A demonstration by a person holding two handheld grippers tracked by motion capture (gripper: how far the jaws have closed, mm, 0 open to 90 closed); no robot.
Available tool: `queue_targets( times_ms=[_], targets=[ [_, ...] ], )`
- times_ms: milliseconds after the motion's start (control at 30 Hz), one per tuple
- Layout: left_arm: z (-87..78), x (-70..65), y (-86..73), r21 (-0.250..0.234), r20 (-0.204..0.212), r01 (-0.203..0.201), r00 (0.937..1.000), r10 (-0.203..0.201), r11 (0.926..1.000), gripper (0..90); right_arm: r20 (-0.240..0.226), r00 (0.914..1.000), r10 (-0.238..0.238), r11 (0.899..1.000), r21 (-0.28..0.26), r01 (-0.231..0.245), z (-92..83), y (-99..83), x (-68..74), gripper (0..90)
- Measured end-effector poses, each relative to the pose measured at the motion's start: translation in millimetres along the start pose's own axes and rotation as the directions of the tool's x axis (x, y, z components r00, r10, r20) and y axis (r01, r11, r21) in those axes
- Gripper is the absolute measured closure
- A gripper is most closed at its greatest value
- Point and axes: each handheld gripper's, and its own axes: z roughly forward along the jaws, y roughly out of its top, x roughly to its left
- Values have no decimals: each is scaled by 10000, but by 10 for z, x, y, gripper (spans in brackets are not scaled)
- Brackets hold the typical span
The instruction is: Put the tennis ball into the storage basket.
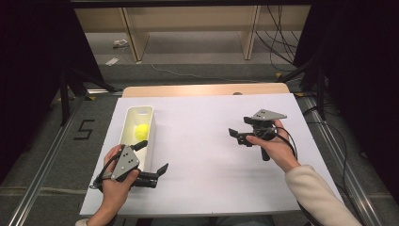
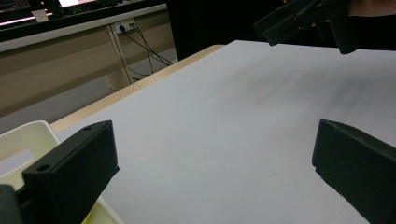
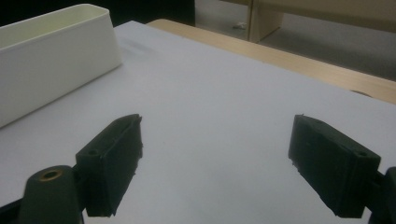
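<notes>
The white-covered table [image 1: 207, 155] presents a broad bare surface between the two hands, its wooden far edge exposed, and the white bin [image 1: 136, 136] stands lengthwise near the left edge with the yellow ball [image 1: 141, 130] lying inside it. The left gripper [image 1: 151, 157] sits at the bin's near end, jaws spread wide and holding nothing, one jaw over the bin rim. The right gripper [image 1: 240, 127] hovers over bare table well right of the bin, pointing left toward it, jaws likewise wide apart and empty.

Each tool has two blocky black jaws with small screw holes, a black body and a grey three-cornered plate on top: the left tool [image 1: 151, 159], the right tool [image 1: 239, 128]. Thin black cables loop from both. Behind the right tool, a cream sleeve [image 1: 314, 195] covers the forearm.
</notes>
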Motion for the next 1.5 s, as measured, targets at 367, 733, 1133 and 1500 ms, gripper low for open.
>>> queue_targets(
  times_ms=[367,733,1133,1500],
  targets=[
    [-2,-1,2,-5,3,-10,10000,10,10000,0,231,9996,143,9999,69,-145,-133,-114,-62,182],
    [-1,0,1,9,0,-17,10000,17,10000,0,306,9995,44,9999,105,-47,-243,-212,-72,185],
    [0,1,-2,6,-7,4,10000,-4,10000,0,328,9994,107,9998,178,-113,-327,-310,-83,187],
    [-1,1,-1,2,-16,11,10000,-11,10000,0,335,9994,130,9997,186,-137,-410,-368,-86,188]
  ],
)
